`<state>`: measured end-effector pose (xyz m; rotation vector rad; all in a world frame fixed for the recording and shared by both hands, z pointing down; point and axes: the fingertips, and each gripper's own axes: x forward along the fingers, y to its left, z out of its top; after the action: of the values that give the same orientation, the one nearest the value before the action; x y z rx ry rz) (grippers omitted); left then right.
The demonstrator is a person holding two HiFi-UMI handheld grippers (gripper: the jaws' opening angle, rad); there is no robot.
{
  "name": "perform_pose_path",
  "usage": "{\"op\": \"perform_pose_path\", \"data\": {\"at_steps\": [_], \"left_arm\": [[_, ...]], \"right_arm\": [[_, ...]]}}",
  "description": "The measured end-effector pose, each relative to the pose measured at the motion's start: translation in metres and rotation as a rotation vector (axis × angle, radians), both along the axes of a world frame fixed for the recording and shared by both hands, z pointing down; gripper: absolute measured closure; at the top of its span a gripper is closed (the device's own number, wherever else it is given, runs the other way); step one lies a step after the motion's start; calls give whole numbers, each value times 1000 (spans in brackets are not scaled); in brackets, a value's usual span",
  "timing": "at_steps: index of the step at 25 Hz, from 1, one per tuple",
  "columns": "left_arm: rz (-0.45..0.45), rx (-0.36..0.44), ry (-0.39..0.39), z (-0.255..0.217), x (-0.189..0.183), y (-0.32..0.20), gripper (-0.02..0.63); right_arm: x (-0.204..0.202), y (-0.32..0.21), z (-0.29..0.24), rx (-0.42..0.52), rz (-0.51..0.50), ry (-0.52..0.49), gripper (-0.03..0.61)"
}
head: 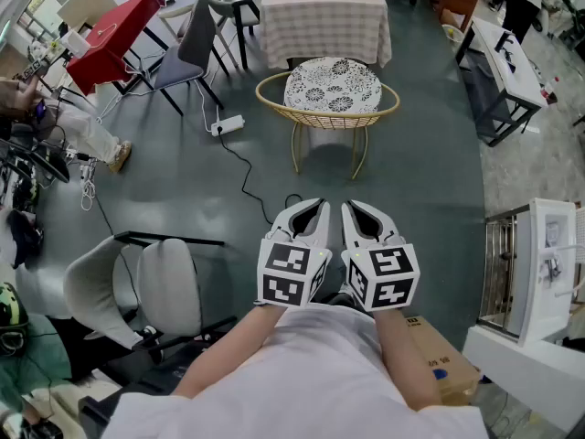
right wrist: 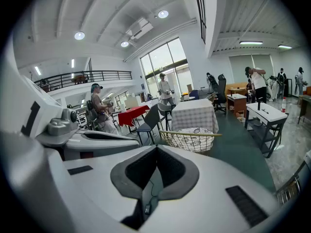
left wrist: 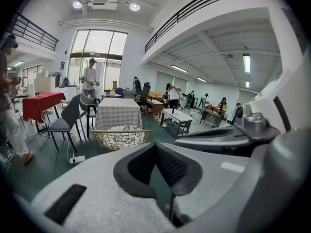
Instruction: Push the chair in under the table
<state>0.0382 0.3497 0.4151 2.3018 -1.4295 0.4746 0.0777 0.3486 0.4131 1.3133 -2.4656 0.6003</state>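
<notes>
A round wire-basket chair (head: 329, 94) with a patterned cushion stands on the green floor, a little out from a table with a checked cloth (head: 324, 12). Both also show in the left gripper view, chair (left wrist: 121, 136) and table (left wrist: 116, 111), and in the right gripper view, chair (right wrist: 192, 137) and table (right wrist: 194, 113). My left gripper (head: 311, 208) and right gripper (head: 356, 210) hang side by side, well short of the chair and pointing at it. Each is shut with nothing held. Their tips (left wrist: 156, 145) (right wrist: 156, 149) touch nothing.
A grey office chair (head: 137, 291) stands at lower left. A power strip (head: 227, 126) and its cable lie on the floor left of the basket chair. A dark chair (head: 187, 53), a red-clothed table (head: 114, 35), a white bench (head: 507, 58) and a cardboard box (head: 439, 355) surround me.
</notes>
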Motion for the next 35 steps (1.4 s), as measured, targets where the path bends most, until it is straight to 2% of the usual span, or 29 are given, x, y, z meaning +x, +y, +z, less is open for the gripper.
{"op": "perform_pose_path", "data": {"at_steps": [8, 18, 23, 29, 35], "left_arm": [[13, -8, -19, 4, 28, -12, 611], [-6, -12, -60, 8, 41, -30, 611], [-9, -9, -50, 12, 24, -50, 611], [-24, -35, -24, 28, -16, -81, 611], [3, -52, -28, 37, -46, -120, 611]], "right_arm": [[30, -8, 0, -2, 13, -33, 574], [54, -15, 7, 5, -9, -24, 574], [37, -32, 15, -2, -29, -6, 574], [5, -65, 28, -21, -30, 20, 574], [-25, -105, 39, -47, -22, 48, 574]]}}
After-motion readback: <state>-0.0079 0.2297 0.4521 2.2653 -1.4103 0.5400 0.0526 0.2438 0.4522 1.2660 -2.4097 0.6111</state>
